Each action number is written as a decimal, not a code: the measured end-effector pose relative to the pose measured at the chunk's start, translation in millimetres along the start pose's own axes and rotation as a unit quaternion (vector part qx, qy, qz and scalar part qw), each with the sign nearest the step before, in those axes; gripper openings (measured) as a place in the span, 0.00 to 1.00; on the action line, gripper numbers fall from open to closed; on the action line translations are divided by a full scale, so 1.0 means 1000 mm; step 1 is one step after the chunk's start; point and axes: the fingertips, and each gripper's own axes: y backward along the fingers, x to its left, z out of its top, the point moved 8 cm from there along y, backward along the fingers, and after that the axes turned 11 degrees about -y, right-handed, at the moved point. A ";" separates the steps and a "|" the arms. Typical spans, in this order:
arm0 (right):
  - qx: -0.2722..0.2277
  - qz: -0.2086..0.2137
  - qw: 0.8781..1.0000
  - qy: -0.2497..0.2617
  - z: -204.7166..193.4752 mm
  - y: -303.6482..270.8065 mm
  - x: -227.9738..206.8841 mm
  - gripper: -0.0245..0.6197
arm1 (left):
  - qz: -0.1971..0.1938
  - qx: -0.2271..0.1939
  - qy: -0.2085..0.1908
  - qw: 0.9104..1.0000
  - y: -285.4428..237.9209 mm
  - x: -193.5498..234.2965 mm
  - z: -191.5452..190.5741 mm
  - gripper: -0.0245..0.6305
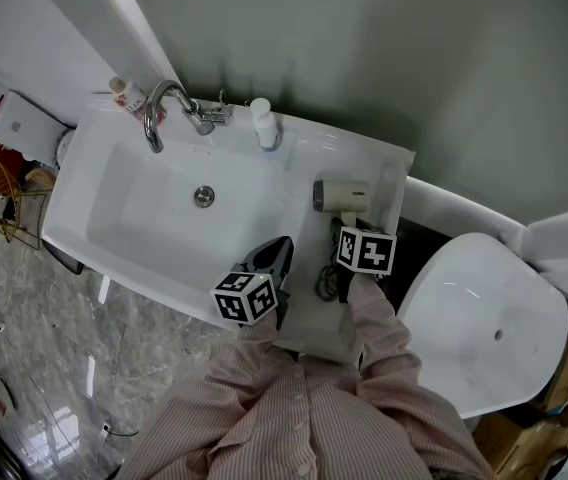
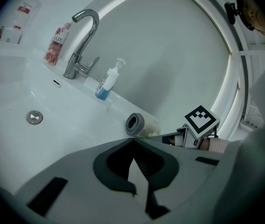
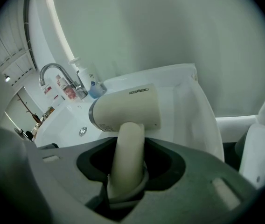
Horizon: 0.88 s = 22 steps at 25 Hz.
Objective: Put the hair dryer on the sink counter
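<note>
The cream hair dryer (image 1: 342,196) lies on the white sink counter (image 1: 389,168) to the right of the basin, its nozzle pointing left. My right gripper (image 1: 347,230) is shut on the dryer's handle (image 3: 127,148), and the barrel (image 3: 125,108) sits just beyond the jaws. The dark cord (image 1: 329,280) is bunched on the counter beside that gripper. My left gripper (image 1: 276,251) hovers over the basin's front right corner, shut and holding nothing. In the left gripper view the dryer's nozzle (image 2: 135,124) faces the camera, beyond the left gripper (image 2: 139,190).
A chrome faucet (image 1: 164,108) and a pump bottle (image 1: 263,125) stand along the back of the basin, with a pink bottle (image 1: 129,94) at the far left. A white toilet (image 1: 484,318) stands close on the right. The drain (image 1: 203,196) is mid-basin.
</note>
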 end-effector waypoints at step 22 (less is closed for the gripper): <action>-0.057 0.022 0.997 0.039 -0.004 0.018 0.006 0.34 | -0.003 -0.022 -0.031 0.999 0.014 -0.013 0.010 0.03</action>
